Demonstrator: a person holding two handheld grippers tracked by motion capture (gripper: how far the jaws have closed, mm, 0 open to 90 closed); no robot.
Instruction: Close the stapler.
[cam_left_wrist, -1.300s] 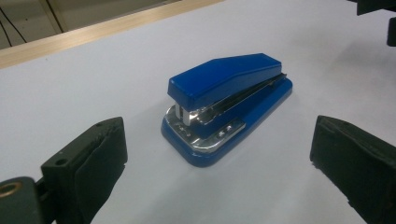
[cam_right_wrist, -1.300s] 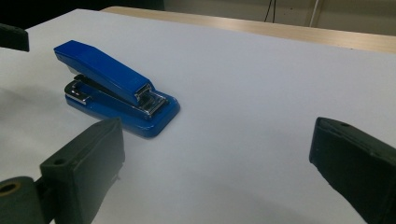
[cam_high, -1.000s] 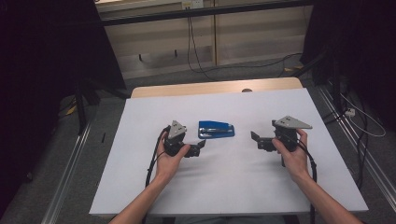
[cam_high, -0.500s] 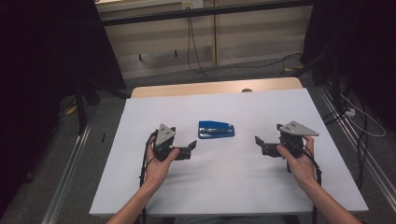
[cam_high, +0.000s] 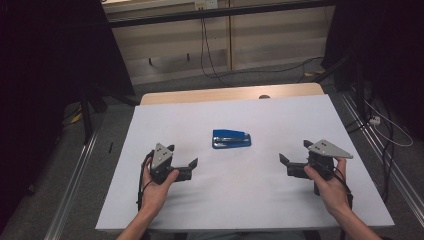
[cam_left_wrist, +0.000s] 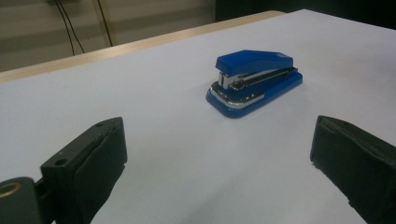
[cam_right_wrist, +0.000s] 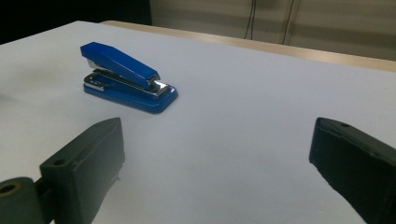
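Dim, soft light; dark surroundings

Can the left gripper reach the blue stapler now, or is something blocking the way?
Probably yes. The left gripper is open, and bare white table lies between it and the blue stapler, which it does not touch.

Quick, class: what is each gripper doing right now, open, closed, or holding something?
Left gripper: open, holding nothing, jaws wide apart short of the blue stapler.
Right gripper: open, holding nothing, stapler off to one side.
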